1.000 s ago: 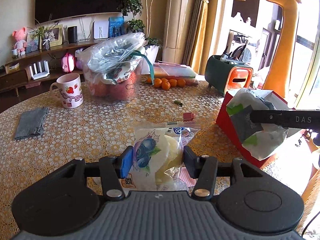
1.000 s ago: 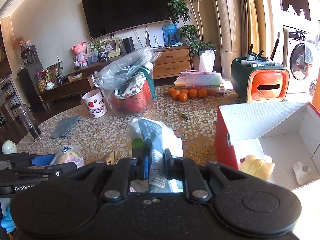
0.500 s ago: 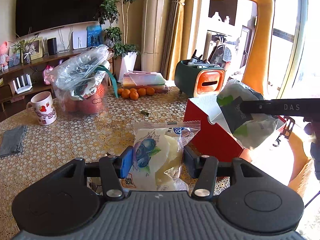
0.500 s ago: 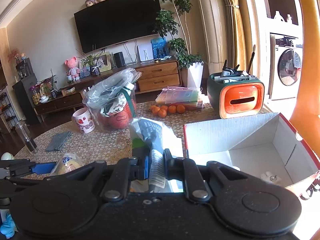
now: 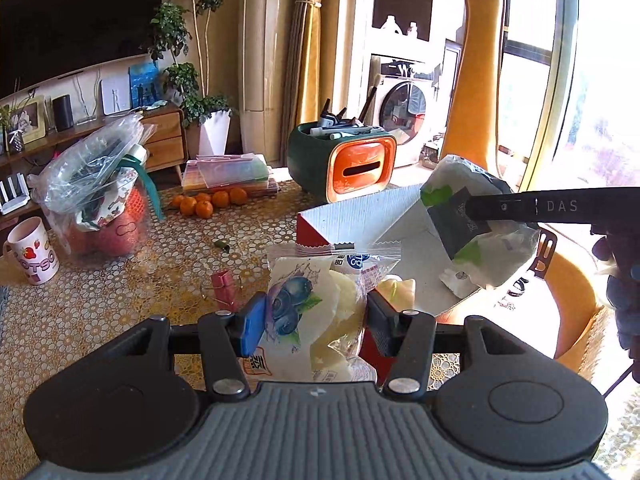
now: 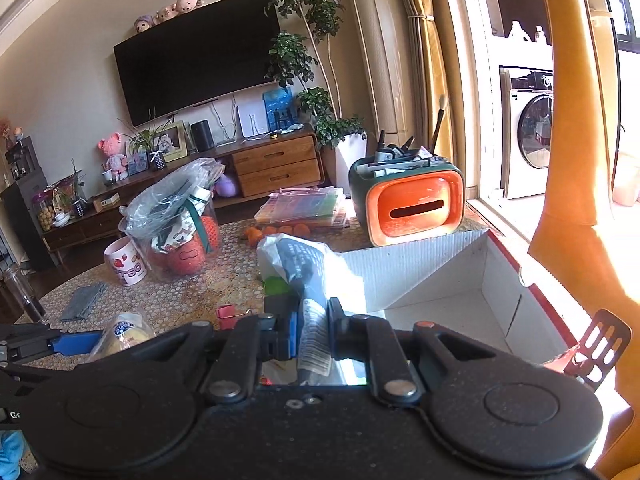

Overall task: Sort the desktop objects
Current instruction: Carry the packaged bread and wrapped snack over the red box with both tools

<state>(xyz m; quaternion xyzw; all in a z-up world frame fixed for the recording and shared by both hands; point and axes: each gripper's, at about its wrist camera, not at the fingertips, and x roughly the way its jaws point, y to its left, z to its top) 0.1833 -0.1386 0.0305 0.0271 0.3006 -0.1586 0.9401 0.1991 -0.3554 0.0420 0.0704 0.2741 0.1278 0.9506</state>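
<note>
My left tool point(image 5: 311, 326) grips a blueberry snack packet point(image 5: 304, 312) above the table point(image 5: 100, 300), near the red box point(image 5: 384, 216). My right tool point(image 6: 313, 334) pinches a white-and-grey pouch point(image 6: 308, 276) over the box's open interior. A pink clip point(image 5: 223, 282) lies nearby; the orange organizer point(image 5: 348, 164) stands behind the box.

The right gripper point(image 6: 313, 334) is clamped on a crinkled white-and-grey packet point(image 6: 304, 276), held over the near wall of the open red box point(image 6: 500, 292) at the table's right edge — behind it stands an orange-fronted organizer point(image 6: 412, 208).
</note>
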